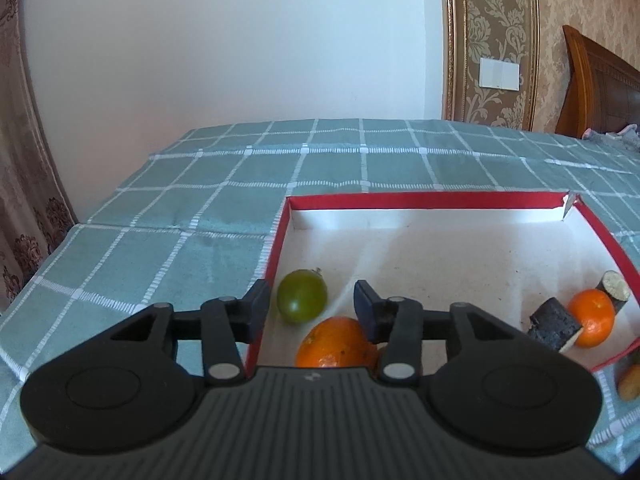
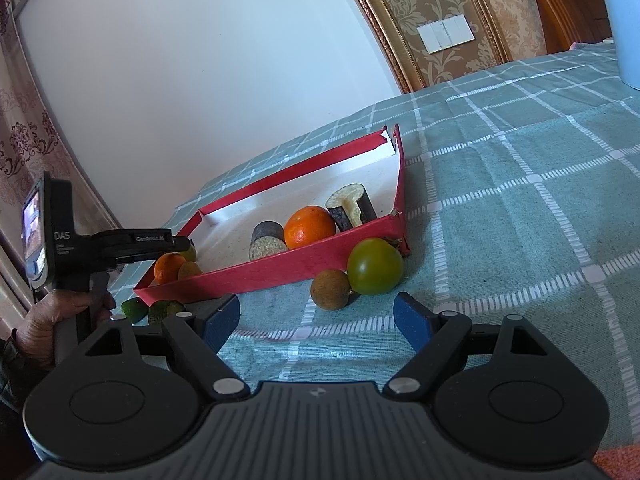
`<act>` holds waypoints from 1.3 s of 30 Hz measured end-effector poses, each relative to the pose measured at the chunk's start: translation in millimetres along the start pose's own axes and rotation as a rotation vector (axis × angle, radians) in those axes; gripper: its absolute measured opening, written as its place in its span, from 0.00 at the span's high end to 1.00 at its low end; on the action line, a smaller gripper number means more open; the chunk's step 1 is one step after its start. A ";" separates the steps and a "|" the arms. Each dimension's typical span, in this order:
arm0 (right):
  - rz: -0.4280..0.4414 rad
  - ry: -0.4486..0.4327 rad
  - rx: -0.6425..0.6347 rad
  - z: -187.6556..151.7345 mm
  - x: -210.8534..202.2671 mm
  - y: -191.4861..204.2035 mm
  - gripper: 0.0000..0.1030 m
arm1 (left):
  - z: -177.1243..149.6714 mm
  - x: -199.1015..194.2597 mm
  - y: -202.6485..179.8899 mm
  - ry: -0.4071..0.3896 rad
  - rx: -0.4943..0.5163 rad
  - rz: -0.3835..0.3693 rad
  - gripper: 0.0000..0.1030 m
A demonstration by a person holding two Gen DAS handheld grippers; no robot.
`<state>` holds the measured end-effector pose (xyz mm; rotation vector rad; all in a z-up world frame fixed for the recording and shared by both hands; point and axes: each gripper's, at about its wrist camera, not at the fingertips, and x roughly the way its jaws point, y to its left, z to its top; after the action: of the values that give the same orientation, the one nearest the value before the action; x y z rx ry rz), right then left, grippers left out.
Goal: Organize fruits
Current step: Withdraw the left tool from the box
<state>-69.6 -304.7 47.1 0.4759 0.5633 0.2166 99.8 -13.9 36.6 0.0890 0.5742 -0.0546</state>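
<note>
My left gripper hangs over the near left corner of the red tray, jaws parted with nothing pressed between the pads. A green tomato lies on the tray floor in the gap between the fingers, nearer the left one, and an orange sits just below it, partly tucked under the right finger. The tray's left wall runs right beside my left finger, so that finger stands outside the tray, over the checked cloth.

At the tray's far right I see a second orange wedged between two dark cut cylinders; the nearer dark piece touches it in front, and the other dark piece leans behind.

My right gripper is wide open and empty, low over the cloth outside the tray. Ahead of it, near the tray's corner, a larger green tomato rests against a small brown fruit; both touch or nearly touch the tray wall. Two green fruit pieces lie by the tray's other corner, beside the hand holding the left tool.
</note>
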 end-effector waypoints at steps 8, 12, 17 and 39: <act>-0.009 -0.003 0.005 0.1 1.2 1.1 0.18 | -29.4 -65.1 28.0 -0.113 -0.068 0.014 0.00; -0.011 -0.001 0.003 0.1 -0.4 0.6 0.18 | -52.1 -79.7 38.1 -0.095 -0.082 0.013 0.00; -0.023 -0.006 0.008 -0.3 -1.3 0.9 0.18 | -75.3 -73.9 43.1 -0.042 -0.087 0.034 0.00; -0.066 -0.019 -0.115 18.1 -7.4 57.1 0.17 | -74.5 -70.2 45.0 -0.022 0.000 0.116 0.00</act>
<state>-69.6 -264.2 91.7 0.3471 0.5444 0.1800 4.2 40.1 15.6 0.1211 0.5459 0.0569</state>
